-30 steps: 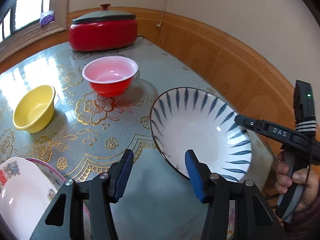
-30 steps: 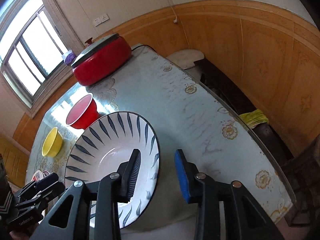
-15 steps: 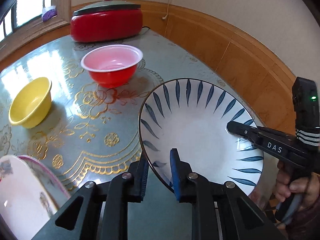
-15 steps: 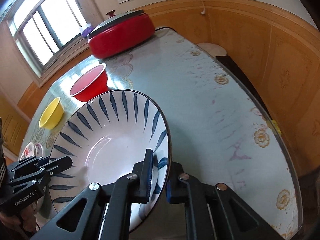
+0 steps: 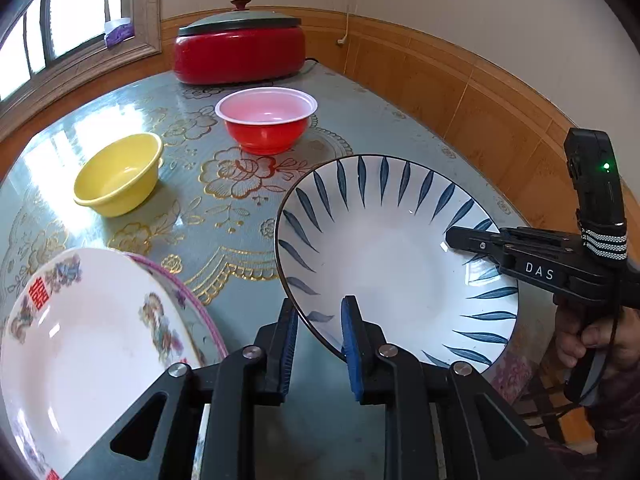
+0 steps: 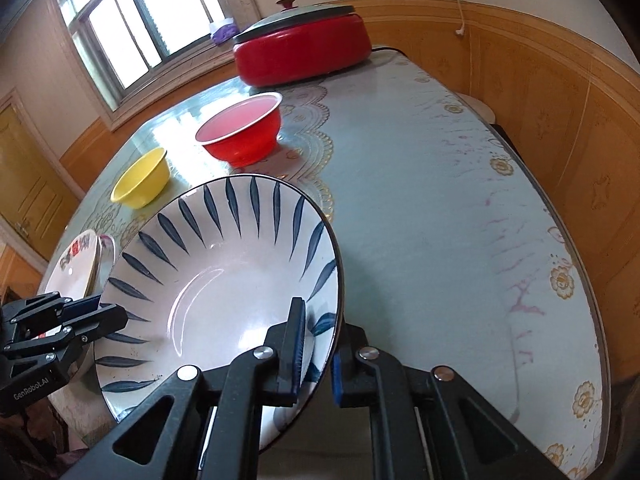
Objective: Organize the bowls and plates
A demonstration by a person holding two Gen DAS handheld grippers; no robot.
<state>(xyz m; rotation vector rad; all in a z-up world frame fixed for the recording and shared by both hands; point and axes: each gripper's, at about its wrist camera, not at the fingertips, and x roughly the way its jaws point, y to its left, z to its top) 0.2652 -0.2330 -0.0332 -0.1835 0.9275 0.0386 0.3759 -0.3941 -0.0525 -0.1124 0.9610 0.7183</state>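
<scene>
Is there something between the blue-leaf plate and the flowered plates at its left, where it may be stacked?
Nothing visible stands between. The blue-leaf plate, held at opposite rims by the left gripper and right gripper, has only bare tablecloth toward the flowered plates. Both bowls sit farther back.

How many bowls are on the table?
3: a yellow bowl at the left, a red bowl near the red cooker, and the blue-leaf bowl nearest, gripped at both sides.

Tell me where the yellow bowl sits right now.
The yellow bowl stands on the table, in the left of both wrist views. It lies left of the red bowl and beyond the floral plate, apart from both.
</scene>
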